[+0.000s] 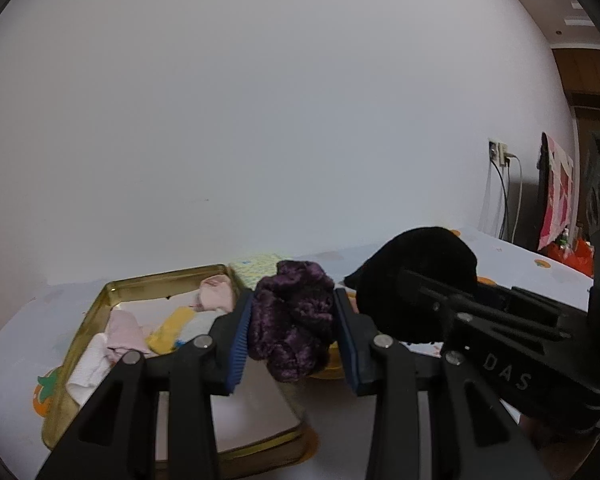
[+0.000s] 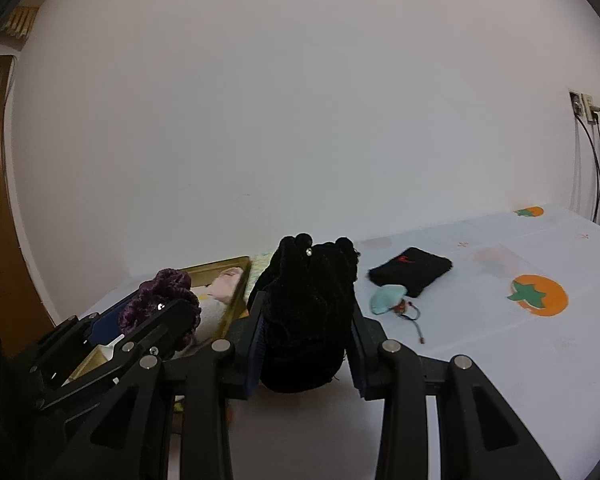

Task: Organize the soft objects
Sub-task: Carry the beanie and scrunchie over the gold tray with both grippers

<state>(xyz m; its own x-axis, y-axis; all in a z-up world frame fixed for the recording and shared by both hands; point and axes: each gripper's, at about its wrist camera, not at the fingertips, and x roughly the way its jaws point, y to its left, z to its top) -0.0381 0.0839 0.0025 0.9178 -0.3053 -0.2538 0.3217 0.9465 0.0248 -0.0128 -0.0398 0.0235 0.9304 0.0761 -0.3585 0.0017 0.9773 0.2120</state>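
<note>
The left gripper (image 1: 294, 338) is squeezing a purple velvet scrunchie (image 1: 292, 320) between its blue pads, and it is holding it over the near right corner of the gold tin tray (image 1: 96, 312). In the tray, pink, white and yellow soft pieces are lying. Just to the right, the right gripper (image 2: 306, 350) is gripping a black velvet scrunchie (image 2: 308, 312) above the tablecloth (image 2: 500, 344). Farther right on the cloth, a black pouch (image 2: 412, 270) and a small teal plush (image 2: 386, 298) are lying close together.
</note>
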